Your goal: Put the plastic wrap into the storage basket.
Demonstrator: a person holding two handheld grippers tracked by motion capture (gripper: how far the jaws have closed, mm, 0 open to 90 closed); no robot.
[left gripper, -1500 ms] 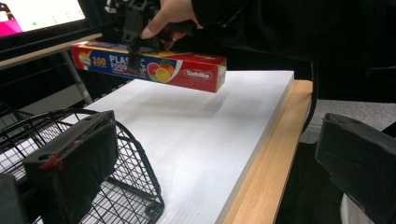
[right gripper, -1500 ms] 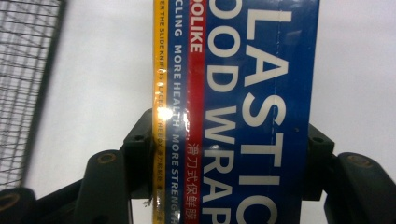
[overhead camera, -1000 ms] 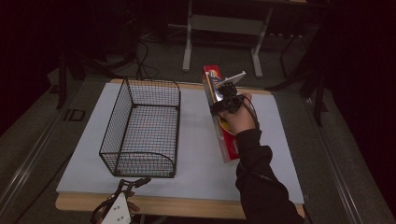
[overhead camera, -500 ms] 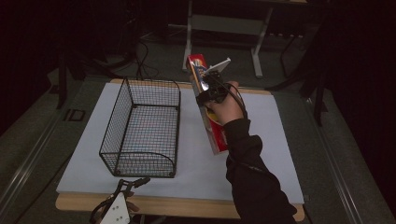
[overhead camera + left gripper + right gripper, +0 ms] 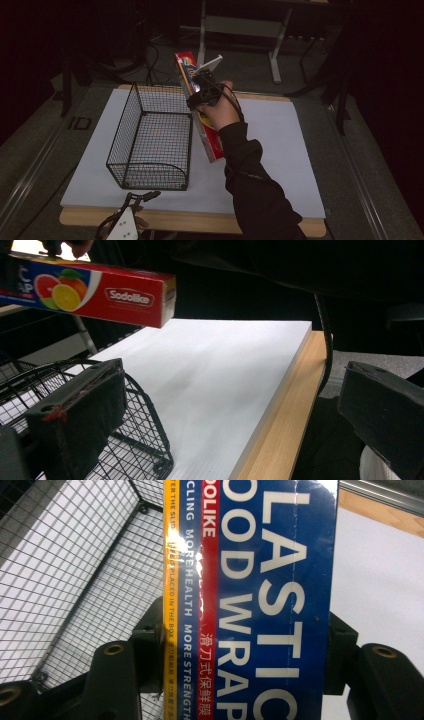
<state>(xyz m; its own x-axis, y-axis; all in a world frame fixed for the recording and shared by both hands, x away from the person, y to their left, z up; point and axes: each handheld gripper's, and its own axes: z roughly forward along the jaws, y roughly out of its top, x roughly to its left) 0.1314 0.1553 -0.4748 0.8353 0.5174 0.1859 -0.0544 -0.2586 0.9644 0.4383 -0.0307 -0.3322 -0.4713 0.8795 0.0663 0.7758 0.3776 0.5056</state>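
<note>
right tool point(image 5: 200, 92) clamped on wrap box point(image 5: 202, 117) | box raised beside basket point(image 5: 150, 145) | left tool point(image 5: 225, 405) apart

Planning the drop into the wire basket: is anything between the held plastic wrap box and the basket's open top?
Nothing visible blocks it. The long red and blue plastic wrap box, held by the right gripper, hangs beside the black wire basket, whose open top looks empty.

Plastic wrap box point(image 5: 202, 112) and wire basket point(image 5: 150, 140)
The long red-and-blue box hung tilted at frame centre, just right of the empty black basket.
</note>
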